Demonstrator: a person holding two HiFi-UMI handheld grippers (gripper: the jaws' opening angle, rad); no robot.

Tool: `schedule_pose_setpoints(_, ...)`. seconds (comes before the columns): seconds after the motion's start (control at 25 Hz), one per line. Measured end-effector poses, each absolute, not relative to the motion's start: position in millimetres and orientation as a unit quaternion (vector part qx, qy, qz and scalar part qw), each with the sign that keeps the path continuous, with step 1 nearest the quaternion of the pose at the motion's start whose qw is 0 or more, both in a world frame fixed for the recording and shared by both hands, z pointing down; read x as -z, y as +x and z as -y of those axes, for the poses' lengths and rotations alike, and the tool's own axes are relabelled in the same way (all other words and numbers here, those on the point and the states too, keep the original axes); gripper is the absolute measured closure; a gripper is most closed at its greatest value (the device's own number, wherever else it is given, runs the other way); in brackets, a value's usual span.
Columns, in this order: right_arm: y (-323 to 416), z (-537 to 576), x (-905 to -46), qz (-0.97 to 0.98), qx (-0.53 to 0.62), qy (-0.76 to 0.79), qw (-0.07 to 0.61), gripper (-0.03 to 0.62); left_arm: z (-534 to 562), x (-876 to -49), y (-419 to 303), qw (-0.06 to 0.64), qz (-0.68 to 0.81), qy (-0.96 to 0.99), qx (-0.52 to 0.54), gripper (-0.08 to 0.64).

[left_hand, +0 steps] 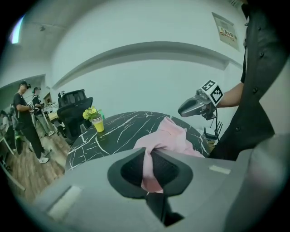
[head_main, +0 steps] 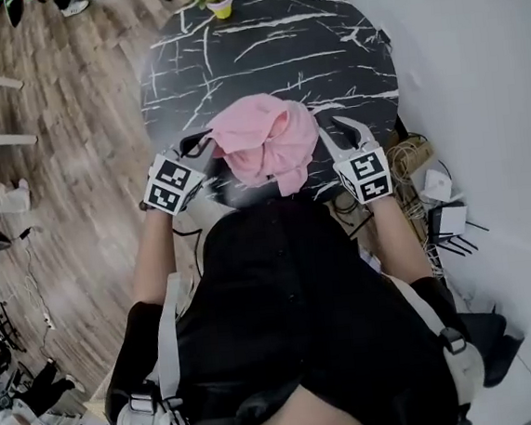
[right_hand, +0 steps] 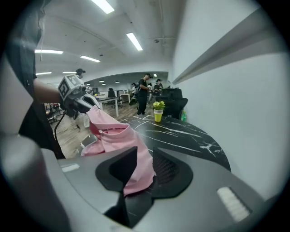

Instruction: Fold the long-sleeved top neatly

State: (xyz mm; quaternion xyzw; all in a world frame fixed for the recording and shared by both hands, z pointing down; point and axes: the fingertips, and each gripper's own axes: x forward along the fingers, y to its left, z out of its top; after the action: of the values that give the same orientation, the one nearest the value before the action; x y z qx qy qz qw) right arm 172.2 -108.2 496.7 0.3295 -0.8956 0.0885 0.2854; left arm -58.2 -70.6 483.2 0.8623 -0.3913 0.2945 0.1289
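Together left tool (head_main: 202,149) and right tool (head_main: 331,131) hold top (head_main: 263,142).

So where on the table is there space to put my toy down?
The table is bare from the pink top out to the flower pot, and along its right side. The near edge is crowded: the left gripper and the right gripper hold the bunched top there.

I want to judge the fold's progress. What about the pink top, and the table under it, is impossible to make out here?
- Pink top: head view, bunched on itself; sleeves and hem cannot be told apart.
- Table: head view, near edge hidden by the top and the person's torso.
- Left gripper and right gripper: in their own views, the crumpled cloth hides which part of the top each pinches.
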Motion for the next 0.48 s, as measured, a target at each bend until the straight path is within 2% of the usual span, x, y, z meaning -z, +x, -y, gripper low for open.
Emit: schedule_pose_setpoints(0.48, 82, 143, -535, 0.904, 0.045, 0.096, 0.414, 0.470, 29, -496, -79, 0.173, 0.445, 0.835, -0.274, 0.535)
